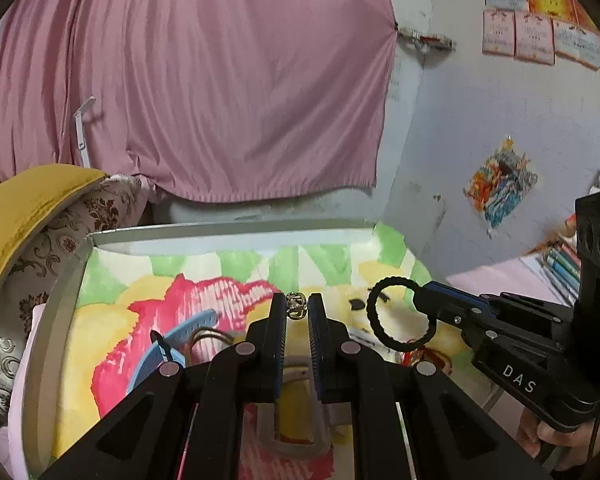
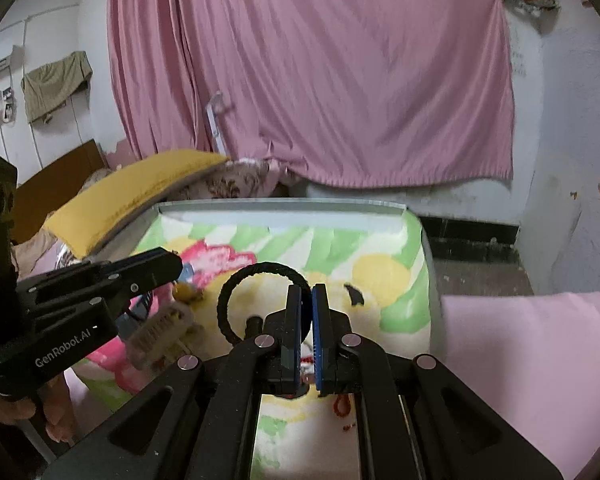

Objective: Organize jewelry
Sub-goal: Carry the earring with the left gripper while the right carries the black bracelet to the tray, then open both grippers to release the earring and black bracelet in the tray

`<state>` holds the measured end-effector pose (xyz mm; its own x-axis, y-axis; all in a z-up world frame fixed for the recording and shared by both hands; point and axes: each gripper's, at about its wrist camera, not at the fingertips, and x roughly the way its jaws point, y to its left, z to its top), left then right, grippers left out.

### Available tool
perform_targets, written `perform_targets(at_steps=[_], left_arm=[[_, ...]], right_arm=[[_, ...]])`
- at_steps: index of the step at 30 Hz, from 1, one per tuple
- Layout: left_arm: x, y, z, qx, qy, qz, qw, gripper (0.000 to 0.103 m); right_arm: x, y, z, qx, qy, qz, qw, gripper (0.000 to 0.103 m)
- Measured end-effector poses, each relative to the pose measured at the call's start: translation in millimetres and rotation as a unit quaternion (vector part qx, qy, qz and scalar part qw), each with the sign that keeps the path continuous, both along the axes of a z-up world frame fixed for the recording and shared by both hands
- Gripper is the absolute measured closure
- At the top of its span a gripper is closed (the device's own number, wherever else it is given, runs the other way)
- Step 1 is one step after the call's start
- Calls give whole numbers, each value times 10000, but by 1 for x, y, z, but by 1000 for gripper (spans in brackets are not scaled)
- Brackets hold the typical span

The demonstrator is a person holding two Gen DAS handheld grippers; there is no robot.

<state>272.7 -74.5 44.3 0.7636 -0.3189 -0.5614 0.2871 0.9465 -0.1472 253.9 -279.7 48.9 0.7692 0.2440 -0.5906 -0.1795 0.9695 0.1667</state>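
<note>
Over the table: both grippers hang above a tray [image 1: 76, 272] lined with a bright flower-print cloth [image 1: 140, 320].
Left gripper [image 1: 297, 308]: clenched on a small gold bead ornament [image 1: 296, 305], pinched at the fingertips.
Right gripper [image 2: 307, 300]: clenched on a black hair tie [image 2: 236, 284], whose ring hangs out to the left of the fingers.
Writing: "DAS" in pale letters on the right gripper's body in the left wrist view; "GenRobot.AI" on the left gripper's body in the right wrist view.
Wall papers [image 1: 540, 32]: pink and orange sheets with print too small to read.
Jewelry on the cloth: a blue strap [image 1: 180, 340], a pale hair clip [image 2: 160, 328], red beads [image 2: 342, 404].
Hidden: the linkages cover the near cloth; what lies under them is mostly unclear.
Cut off: the hand [image 1: 560, 436] on the right gripper's handle, at the frame edge.
Backdrop: pink curtain [image 1: 220, 80], yellow cushion [image 1: 24, 208].
</note>
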Motion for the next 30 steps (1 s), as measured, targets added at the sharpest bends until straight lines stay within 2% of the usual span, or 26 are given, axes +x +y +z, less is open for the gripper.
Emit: perform_targets(at_steps=[5, 16, 25, 26, 28, 30], left_arm=[[4, -4, -6, 162, 206, -29, 9997, 93], [12, -6, -16, 233, 561, -96, 9981, 92], [15, -1, -18, 117, 652, -37, 9978, 92], [15, -1, -18, 130, 650, -1, 9978, 90], [15, 1, -18, 159, 659, 83, 9977, 79], [13, 4, -17, 43, 636, 100, 9979, 61]], right_arm=[[6, -1, -15, -11, 293, 62, 9996, 98], [10, 1, -25, -6, 556, 156, 9983, 98], [9, 1, -25, -13, 551, 137, 9984, 97], [9, 1, -25, 0, 558, 151, 9983, 97], [9, 1, -25, 24, 561, 162, 9983, 93], [7, 0, -24, 19, 512, 132, 9986, 83]])
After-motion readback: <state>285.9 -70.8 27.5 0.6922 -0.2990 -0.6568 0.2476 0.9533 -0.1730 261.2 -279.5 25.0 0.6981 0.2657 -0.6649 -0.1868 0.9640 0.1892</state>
